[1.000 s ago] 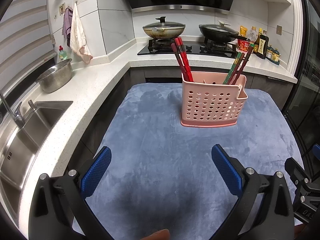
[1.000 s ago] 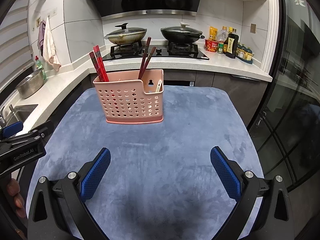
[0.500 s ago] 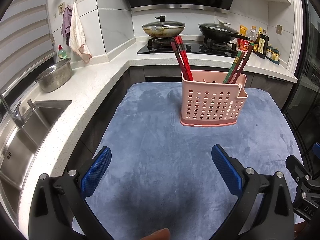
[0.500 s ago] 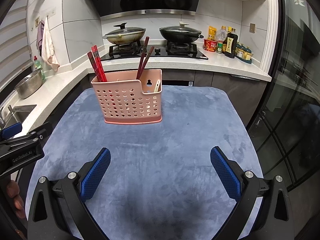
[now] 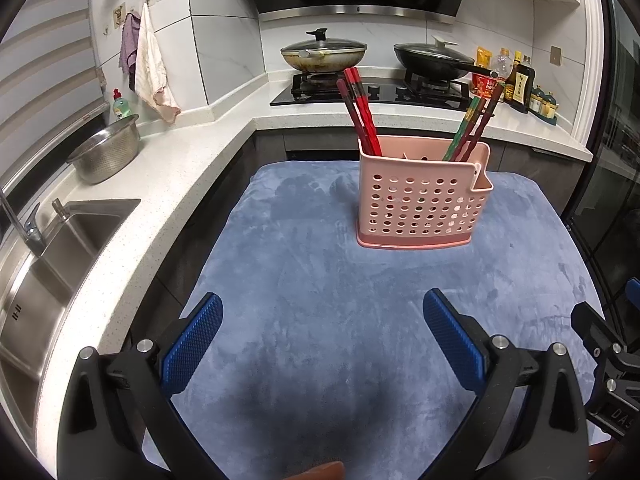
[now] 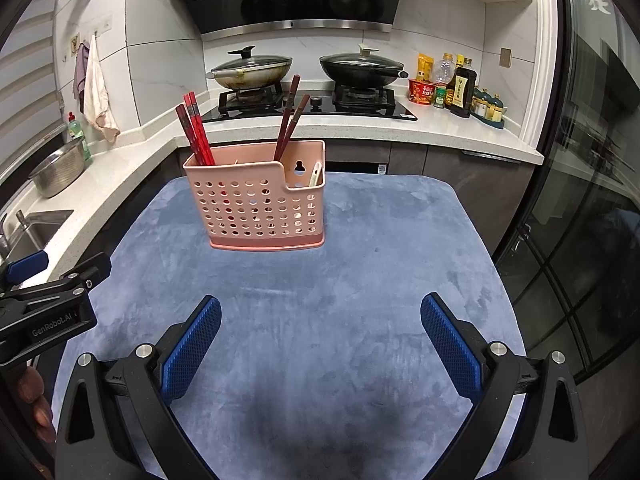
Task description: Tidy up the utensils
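A pink perforated utensil holder [image 5: 424,204] [image 6: 260,208] stands upright on the blue-grey mat [image 5: 320,300] [image 6: 360,280]. Red chopsticks [image 5: 360,112] [image 6: 194,132] lean in its left compartment. Darker chopsticks [image 5: 474,124] [image 6: 290,116] lean in another compartment. A pale utensil tip [image 6: 315,174] shows in the low right pocket. My left gripper [image 5: 322,344] is open over the near mat, well short of the holder. My right gripper [image 6: 320,344] is also open, nothing between its blue pads. The left gripper's side [image 6: 48,300] shows at the right view's left edge.
White counter [image 5: 152,184] and a steel sink [image 5: 48,248] run along the left, with a steel colander [image 5: 106,152]. Two lidded pans [image 5: 324,54] [image 6: 362,68] sit on the stove behind. Bottles [image 6: 460,84] stand at the back right. A glass door [image 6: 580,200] borders the right.
Both views have drawn back and dipped very slightly; the holder sits a touch lower in frame. Nothing was grasped or released.
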A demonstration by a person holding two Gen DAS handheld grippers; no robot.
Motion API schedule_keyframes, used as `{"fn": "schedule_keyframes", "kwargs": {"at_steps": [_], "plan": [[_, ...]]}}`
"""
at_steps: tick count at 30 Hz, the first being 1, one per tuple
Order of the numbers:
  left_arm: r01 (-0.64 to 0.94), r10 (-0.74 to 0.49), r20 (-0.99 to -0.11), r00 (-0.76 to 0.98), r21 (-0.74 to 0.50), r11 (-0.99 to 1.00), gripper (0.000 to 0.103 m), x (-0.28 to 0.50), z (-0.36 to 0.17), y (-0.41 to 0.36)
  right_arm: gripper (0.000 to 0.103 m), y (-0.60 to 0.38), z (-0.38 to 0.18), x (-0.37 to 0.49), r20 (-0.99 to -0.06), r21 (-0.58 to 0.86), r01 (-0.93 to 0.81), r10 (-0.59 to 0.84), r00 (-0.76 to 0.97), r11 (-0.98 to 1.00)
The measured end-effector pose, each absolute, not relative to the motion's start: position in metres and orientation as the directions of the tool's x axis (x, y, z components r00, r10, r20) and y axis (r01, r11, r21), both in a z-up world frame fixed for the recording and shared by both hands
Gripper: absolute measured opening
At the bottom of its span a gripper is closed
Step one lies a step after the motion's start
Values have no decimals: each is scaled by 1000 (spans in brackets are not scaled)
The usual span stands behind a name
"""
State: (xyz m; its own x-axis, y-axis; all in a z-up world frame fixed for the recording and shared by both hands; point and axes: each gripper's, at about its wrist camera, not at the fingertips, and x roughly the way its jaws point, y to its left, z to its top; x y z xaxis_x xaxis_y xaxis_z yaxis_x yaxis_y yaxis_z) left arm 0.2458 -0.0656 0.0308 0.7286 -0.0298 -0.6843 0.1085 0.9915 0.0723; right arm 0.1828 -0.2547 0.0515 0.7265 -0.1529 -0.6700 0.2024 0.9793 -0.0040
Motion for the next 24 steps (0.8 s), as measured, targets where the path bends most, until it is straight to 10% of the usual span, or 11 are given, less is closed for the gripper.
{"fn": "schedule_keyframes", "kwargs": {"at_steps": [24], "plan": [[109,-32,-684,729,70,992,96,245,31,-64,96,-250,53,186,-671,-5,192,-146,727,981]]}}
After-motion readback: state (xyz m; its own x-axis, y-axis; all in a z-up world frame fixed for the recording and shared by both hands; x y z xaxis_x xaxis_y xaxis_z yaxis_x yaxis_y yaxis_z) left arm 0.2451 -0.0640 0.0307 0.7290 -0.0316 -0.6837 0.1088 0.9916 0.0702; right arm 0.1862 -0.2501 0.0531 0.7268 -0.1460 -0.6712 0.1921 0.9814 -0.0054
